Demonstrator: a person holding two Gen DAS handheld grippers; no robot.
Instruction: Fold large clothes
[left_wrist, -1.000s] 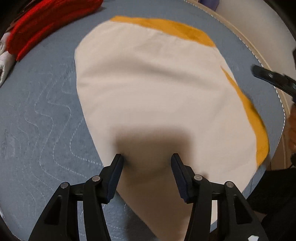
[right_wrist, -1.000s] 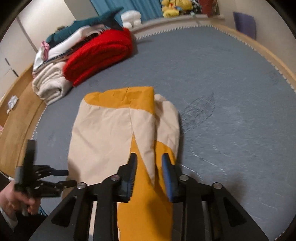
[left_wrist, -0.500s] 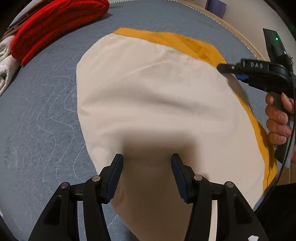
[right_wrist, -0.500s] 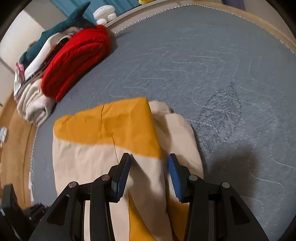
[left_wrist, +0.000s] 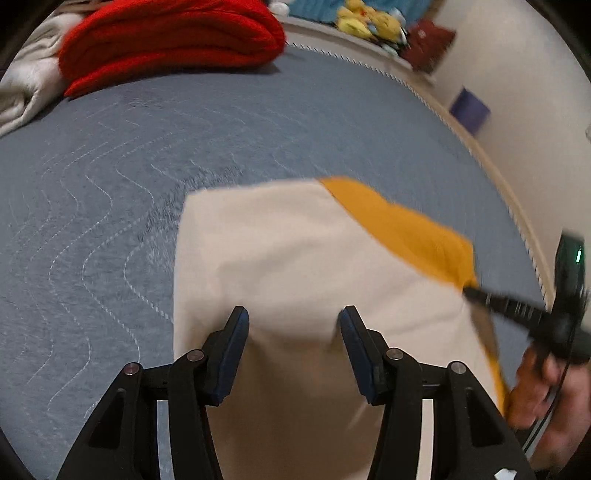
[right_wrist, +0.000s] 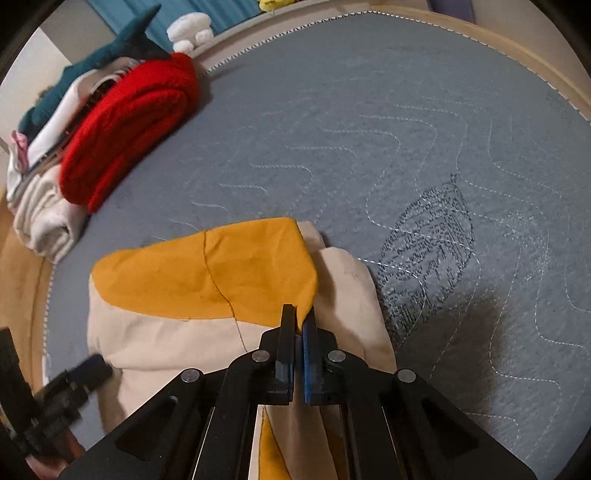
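A folded cream and mustard-yellow garment (left_wrist: 295, 266) lies on the grey quilted bed cover (left_wrist: 110, 166). My left gripper (left_wrist: 293, 317) is open, its jaws wide apart just above the garment's near cream part. My right gripper (right_wrist: 300, 314) is shut on the garment's (right_wrist: 207, 277) far right corner, at the edge of the yellow panel. The right gripper also shows at the right edge of the left wrist view (left_wrist: 471, 290), pinching that yellow corner. The left gripper shows at the lower left of the right wrist view (right_wrist: 92, 365).
A folded red knit (left_wrist: 170, 40) and cream towels (left_wrist: 26, 88) are stacked at the far left of the bed (right_wrist: 122, 122). Plush toys (left_wrist: 365, 22) sit on the ledge beyond. The wooden bed rim (right_wrist: 517, 44) curves on the right. A stitched leaf (right_wrist: 428, 251) marks the cover.
My right gripper has moved forward to the yellow corner and shut on it. My left gripper has tilted up, still open, and the garment's far edge now appears closer.
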